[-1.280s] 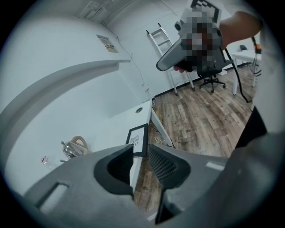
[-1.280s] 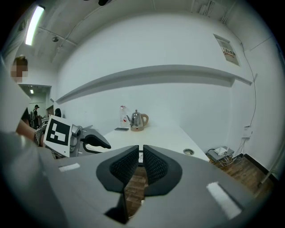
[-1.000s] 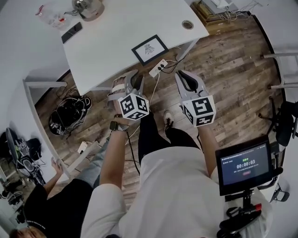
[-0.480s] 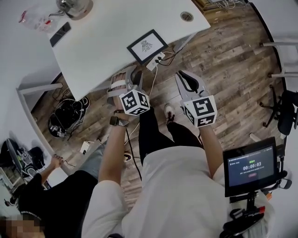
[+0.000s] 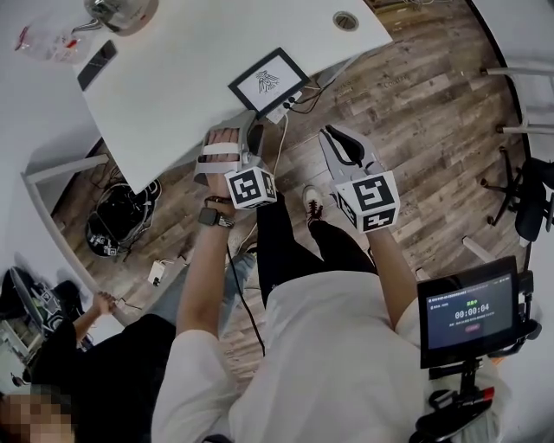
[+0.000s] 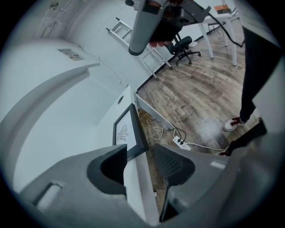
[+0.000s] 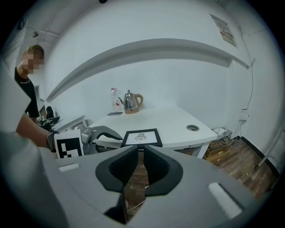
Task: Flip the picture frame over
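The wooden floor (image 5: 415,112) fills the right half of the head view, and the white table (image 5: 173,95) stands over it in front of us. We hold the left gripper (image 6: 140,149) at the table's near edge, just short of the picture frame. Its jaws are opening and stand wide apart; the table's edge runs between them and the pads press on nothing. We hold the right gripper (image 7: 140,147) off the table, over the floor, beside the left one. Its jaws are nearly together with only a narrow slot between the pads, and nothing is in that slot. The picture frame (image 5: 267,80) lies flat at the near edge of the table, picture side up. It has a black border and a white sheet with a small dark drawing. A metal kettle (image 5: 121,10) stands at the table's far edge, and a dark phone (image 5: 96,64) lies flat near it. A white power strip (image 6: 181,142) lies on the floor below the near edge. A round cable grommet (image 5: 345,20) sits close to the table's right edge.
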